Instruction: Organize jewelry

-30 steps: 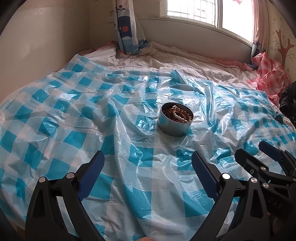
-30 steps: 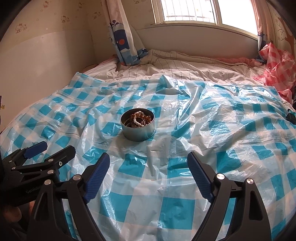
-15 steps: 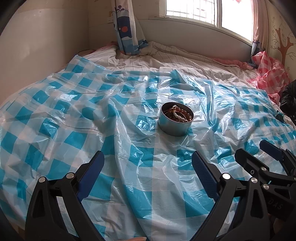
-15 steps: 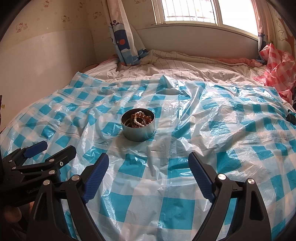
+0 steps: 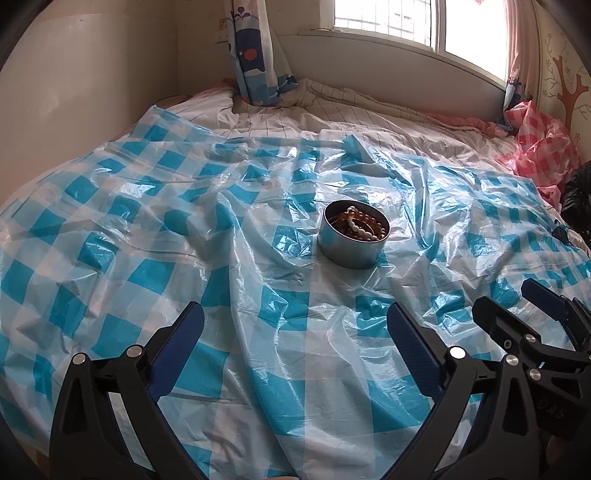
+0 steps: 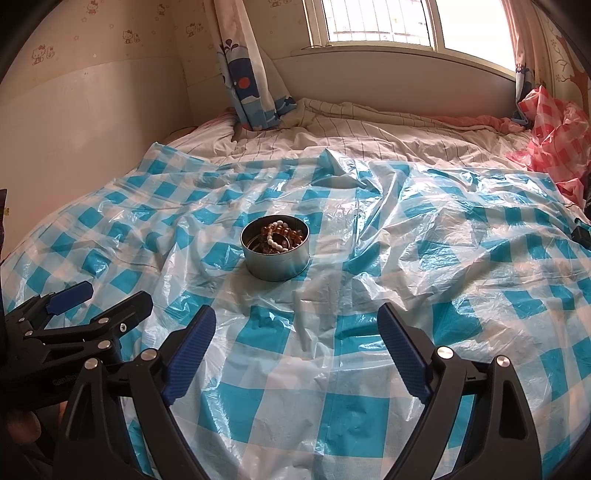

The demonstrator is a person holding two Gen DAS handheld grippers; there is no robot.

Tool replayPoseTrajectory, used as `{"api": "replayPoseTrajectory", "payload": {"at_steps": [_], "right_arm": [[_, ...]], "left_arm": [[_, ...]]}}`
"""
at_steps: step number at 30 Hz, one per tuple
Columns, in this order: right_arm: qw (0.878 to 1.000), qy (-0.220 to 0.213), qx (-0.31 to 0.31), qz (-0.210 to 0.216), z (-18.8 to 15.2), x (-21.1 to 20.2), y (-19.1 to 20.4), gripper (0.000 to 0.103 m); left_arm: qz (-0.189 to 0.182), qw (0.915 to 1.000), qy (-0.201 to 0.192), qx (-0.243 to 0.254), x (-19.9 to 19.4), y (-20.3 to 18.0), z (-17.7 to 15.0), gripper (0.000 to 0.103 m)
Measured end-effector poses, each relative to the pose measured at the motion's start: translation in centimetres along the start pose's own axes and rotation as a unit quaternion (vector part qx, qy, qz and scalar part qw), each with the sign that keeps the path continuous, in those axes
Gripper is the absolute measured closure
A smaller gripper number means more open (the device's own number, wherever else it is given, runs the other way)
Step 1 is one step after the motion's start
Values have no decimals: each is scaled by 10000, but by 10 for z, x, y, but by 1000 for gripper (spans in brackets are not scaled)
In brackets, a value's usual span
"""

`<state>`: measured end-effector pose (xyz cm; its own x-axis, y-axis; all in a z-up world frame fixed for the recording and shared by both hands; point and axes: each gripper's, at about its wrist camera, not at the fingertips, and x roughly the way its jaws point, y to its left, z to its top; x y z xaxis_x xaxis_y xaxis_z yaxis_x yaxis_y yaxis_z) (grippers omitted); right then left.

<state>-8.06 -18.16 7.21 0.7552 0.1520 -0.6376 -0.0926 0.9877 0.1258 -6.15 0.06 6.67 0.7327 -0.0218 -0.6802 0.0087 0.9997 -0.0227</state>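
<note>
1. Round metal tin (image 5: 352,240) (image 6: 275,249) sits upright near the middle of the blue-checked plastic sheet (image 5: 155,273) (image 6: 461,258) spread over the bed (image 6: 369,136). Inside: an amber bead bracelet (image 5: 364,218) (image 6: 291,233) and a white bead bracelet (image 5: 360,229) (image 6: 275,240), overlapping.
2. Around it – curtain (image 5: 255,55) (image 6: 247,74) hanging at the far left corner, window (image 6: 376,22) behind the bed, pink-checked plastic bag (image 5: 543,144) (image 6: 557,133) at the far right, a dark object (image 5: 574,199) at the right edge, too cut off to identify.
3. Nothing stands between either gripper and the tin; only wrinkles and raised folds in the sheet.
4. Sheet stops short of the far side, bare striped bedding beyond. Wall runs close along the left. Open sheet all round the tin.
5. Left gripper (image 5: 295,339) (image 6: 99,301): jaws spread wide, holding nothing, low over the near sheet, well short of the tin.
6. Right gripper (image 6: 297,336) (image 5: 513,299): likewise spread and empty, just beside the left one.
7. Versus the earlier frames – no real change; tin, bracelets and both grippers sit where they did.
</note>
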Motion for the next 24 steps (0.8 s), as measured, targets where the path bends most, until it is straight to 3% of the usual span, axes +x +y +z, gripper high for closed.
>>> {"api": "replayPoseTrajectory", "payload": {"at_steps": [18,24], "right_arm": [[10000,5,-5,2,0,0,0,17],[10000,3,11,-13,0,1,0,17]], "left_arm": [[22,9999,141,-83,7,5,0,8],[47,9998,-64,-191,-2,11,0,8]]}}
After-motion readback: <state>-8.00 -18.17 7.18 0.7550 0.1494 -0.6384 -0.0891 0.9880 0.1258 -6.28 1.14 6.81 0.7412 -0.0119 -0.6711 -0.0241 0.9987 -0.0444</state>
